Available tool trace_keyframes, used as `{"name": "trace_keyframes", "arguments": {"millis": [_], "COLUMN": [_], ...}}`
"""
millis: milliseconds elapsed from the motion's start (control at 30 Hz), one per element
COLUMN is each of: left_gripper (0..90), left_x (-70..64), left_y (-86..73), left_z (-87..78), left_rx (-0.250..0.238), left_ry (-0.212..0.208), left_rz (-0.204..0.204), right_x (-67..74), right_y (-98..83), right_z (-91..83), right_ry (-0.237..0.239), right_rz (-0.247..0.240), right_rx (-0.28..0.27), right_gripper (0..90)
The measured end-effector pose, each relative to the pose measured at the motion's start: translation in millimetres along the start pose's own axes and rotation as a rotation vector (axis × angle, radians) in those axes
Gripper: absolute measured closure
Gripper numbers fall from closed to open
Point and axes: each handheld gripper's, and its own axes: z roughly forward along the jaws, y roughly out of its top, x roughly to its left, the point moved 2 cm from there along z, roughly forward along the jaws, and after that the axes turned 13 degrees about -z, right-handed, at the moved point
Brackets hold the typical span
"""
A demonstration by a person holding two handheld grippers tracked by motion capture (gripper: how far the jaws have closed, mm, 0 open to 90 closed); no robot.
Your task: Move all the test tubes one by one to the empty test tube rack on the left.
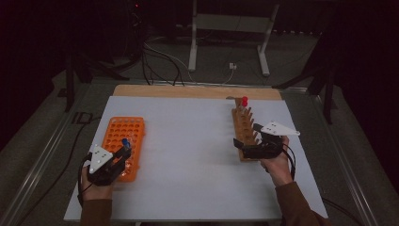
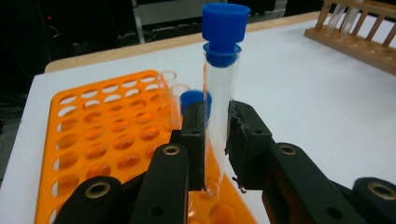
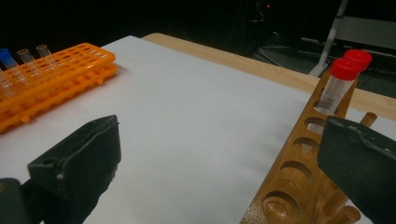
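Left gripper [image 1: 123,151]: black two-jaw tool with grey three-cornered plate, at 8 o'clock on the table in the high view; jaws clamped on the clear plastic test tube with blue cap [image 2: 219,88].
Tube: upright between the pads in the left gripper view, blue cap above the fingers [image 2: 194,135], lower end over the near holes of the orange rack; whether the tip sits in a hole cannot be told.
Orange rack: orange plastic grid rack with many round holes [image 1: 123,136], flat on the white sheet at 9 o'clock, directly under the left gripper's tip.
Other tubes in rack: second blue-capped tube [image 2: 195,99] just behind the held one; two uncapped clear tubes [image 2: 172,95] beside it toward 11 o'clock.
White sheet: white rectangular table cover [image 1: 188,155], bare between the two racks; strip of light wooden tabletop [image 1: 188,91] along the 12 o'clock edge.
Wooden rack: brown wooden test-tube stand with round holes and pegs [image 1: 243,127], at 3 o'clock, long axis running toward 12 o'clock.
Red-capped tubes: two clear tubes with red caps [image 3: 343,77] standing in the far end of the wooden rack, close together.
Right gripper [image 1: 244,141]: black, with grey plate, at 4 o'clock beside the near end of the wooden rack; jaws spread wide, nothing between them, one jaw over the rack in the right gripper view.
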Motion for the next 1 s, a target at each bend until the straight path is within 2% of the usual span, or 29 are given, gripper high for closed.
{"name": "trace_keyframes", "arguments": {"millis": [233,633,1000], "left_gripper": [77.4,77.9,77.0], "left_x": [1.7,0.8,1.3], "left_y": [-9.9,-16.2,-15.9], "left_z": [4.6,16.4,16.9], "left_rx": [0.091,0.196,0.202], "left_ry": [0.024,0.062,0.063], "left_rz": [0.028,0.035,0.007], "right_x": [1.9,3.1,4.7], "right_y": [0.2,0.1,0.0], "right_z": [1.4,2.4,4.4], "right_ry": [0.005,0.01,0.018], "right_rz": [-0.001,-0.004,-0.008], "right_rx": [0.002,0.0,0.005], "right_gripper": [0.3,0.3,0.3]}}
